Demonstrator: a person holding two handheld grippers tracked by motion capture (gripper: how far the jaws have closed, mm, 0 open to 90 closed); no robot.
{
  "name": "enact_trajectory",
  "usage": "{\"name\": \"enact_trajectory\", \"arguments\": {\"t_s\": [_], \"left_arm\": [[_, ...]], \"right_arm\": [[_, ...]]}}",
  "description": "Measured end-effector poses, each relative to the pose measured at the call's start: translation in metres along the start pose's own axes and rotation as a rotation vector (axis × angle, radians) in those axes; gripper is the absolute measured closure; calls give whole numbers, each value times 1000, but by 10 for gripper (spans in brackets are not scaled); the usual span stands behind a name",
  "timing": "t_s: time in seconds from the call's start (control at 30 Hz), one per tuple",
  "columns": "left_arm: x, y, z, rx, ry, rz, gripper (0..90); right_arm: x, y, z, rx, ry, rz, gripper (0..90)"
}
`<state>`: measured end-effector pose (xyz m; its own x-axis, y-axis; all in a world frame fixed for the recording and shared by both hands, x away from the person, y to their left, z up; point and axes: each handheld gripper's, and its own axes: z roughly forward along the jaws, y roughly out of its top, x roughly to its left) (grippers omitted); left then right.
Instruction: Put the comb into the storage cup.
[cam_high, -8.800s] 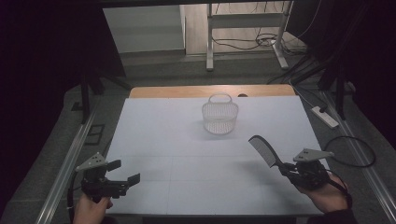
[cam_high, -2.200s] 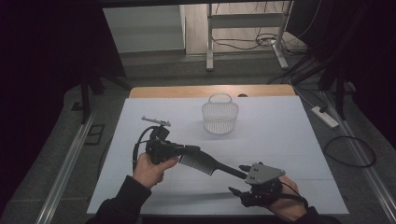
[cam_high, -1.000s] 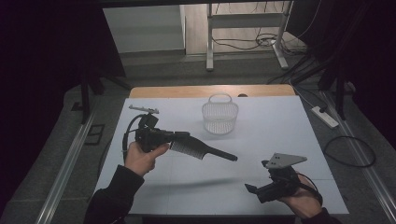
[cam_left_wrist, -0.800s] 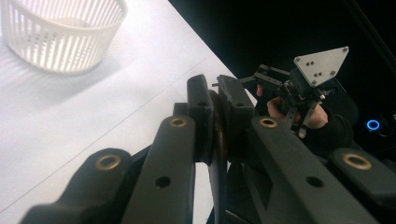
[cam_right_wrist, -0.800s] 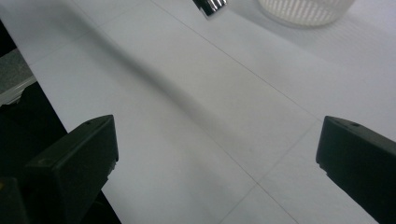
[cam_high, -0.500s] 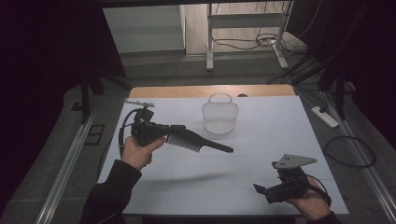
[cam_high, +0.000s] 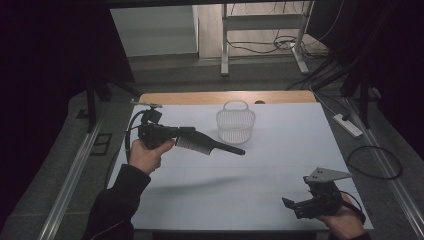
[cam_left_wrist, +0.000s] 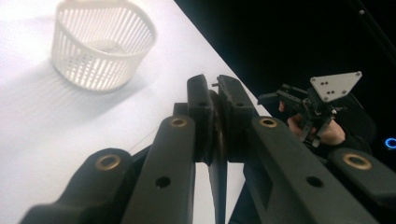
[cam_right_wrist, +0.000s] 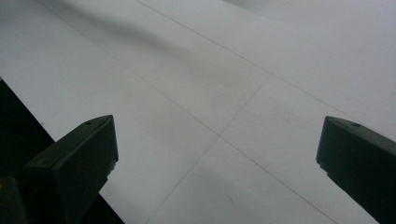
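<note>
A black comb (cam_high: 210, 145) hangs level above the white table (cam_high: 280, 165), its handle tip pointing right, just short of the white slatted basket (cam_high: 235, 122). My left gripper (cam_high: 189, 132) is shut on the comb's toothed end. In the left gripper view the jaws (cam_left_wrist: 215, 93) press together on the comb's thin edge (cam_left_wrist: 217, 177), with the basket (cam_left_wrist: 100, 44) ahead to the left. My right gripper (cam_high: 292, 205) is low at the table's near right corner, jaws open and nothing between them. In the right gripper view its wide-apart jaws (cam_right_wrist: 217, 149) frame bare table.
The basket stands near the table's far edge, with a wooden strip (cam_high: 200, 97) behind it. A power strip (cam_high: 347, 125) and cables lie on the floor to the right. Metal rails run along both sides of the table.
The comb passed from my right gripper to my left earlier. Over the last second the left hand carried it slightly back and left; the right hand drew away to the right.
</note>
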<state>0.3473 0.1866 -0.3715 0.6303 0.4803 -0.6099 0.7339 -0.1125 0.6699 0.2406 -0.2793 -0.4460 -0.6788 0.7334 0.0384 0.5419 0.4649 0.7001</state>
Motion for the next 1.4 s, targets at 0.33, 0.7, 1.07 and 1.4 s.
{"name": "enact_trajectory", "arguments": {"t_s": [0.33,0.7,1.07,1.4], "left_arm": [[5,13,-1,-12,34,0,839],[11,25,-5,-28,67,-6,839],[14,39,-5,-42,101,-4,839],[20,55,3,-49,127,-9,838]], "right_arm": [[-7,-10,-12,1,-59,55,0],[-14,-19,-25,0,-124,126,0],[-17,-24,-33,-14,-156,143,0],[-16,-23,-31,-4,-154,136,0]]}}
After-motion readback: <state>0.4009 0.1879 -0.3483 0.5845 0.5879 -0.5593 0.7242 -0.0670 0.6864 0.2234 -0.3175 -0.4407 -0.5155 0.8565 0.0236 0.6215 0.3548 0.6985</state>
